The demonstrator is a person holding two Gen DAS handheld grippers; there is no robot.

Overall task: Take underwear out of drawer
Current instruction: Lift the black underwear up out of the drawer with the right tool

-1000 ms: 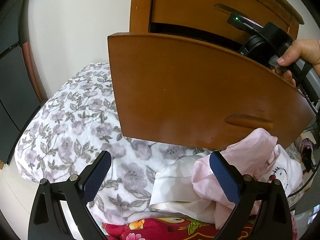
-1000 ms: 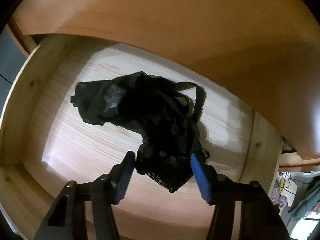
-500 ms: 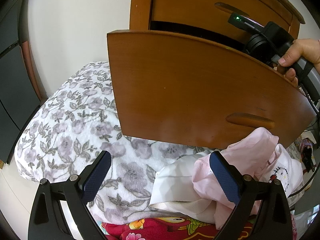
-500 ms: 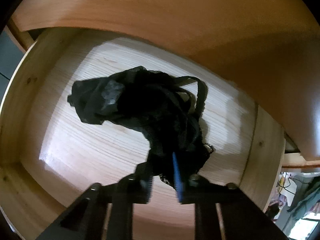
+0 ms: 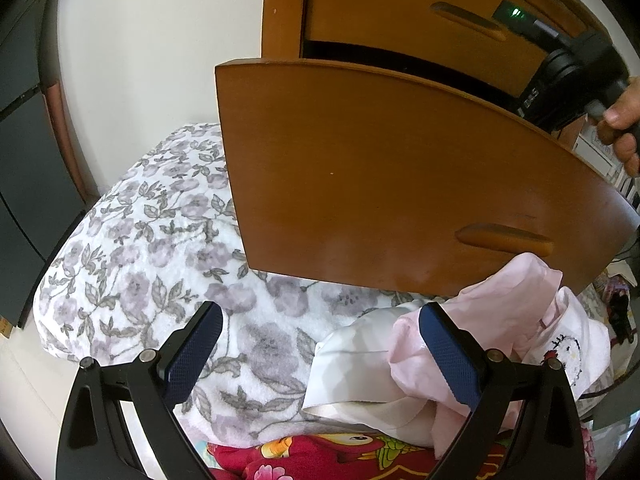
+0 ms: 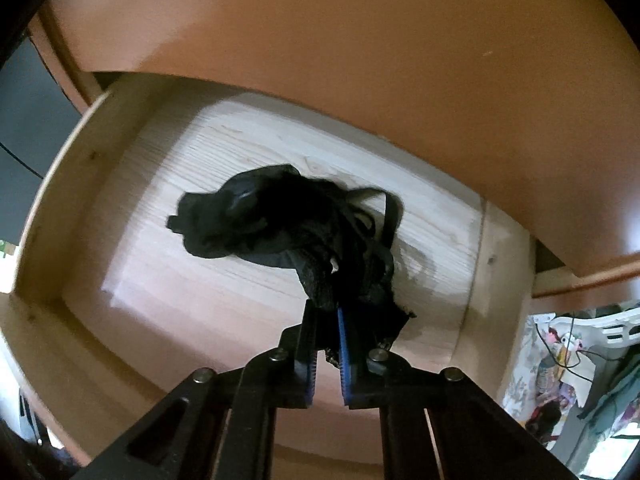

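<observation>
The black underwear (image 6: 296,228) lay bunched on the pale wooden floor of the open drawer (image 6: 132,208), toward the right side wall, with one loop of strap sticking out near that wall. Its near end was pinched between the blue pads of the right gripper (image 6: 326,312), whose jaws were clenched on the fabric and pointed steeply down into the drawer. The rest of the garment trailed away from the pads toward the drawer's back wall, still touching the floor, as far as could be told through the blur.

From the left wrist view, the drawer's curved brown front (image 5: 400,184) stood pulled out from the cabinet (image 5: 280,8), and a hand (image 5: 622,128) gripped the black handle of the right tool above its top edge. The left gripper (image 5: 320,354) hung released, its fingers (image 5: 192,354) wide apart with nothing between them, above a floral blanket (image 5: 140,248). Pink and white clothes (image 5: 480,344) lay crumpled on the blanket just below the drawer front's right corner.
</observation>
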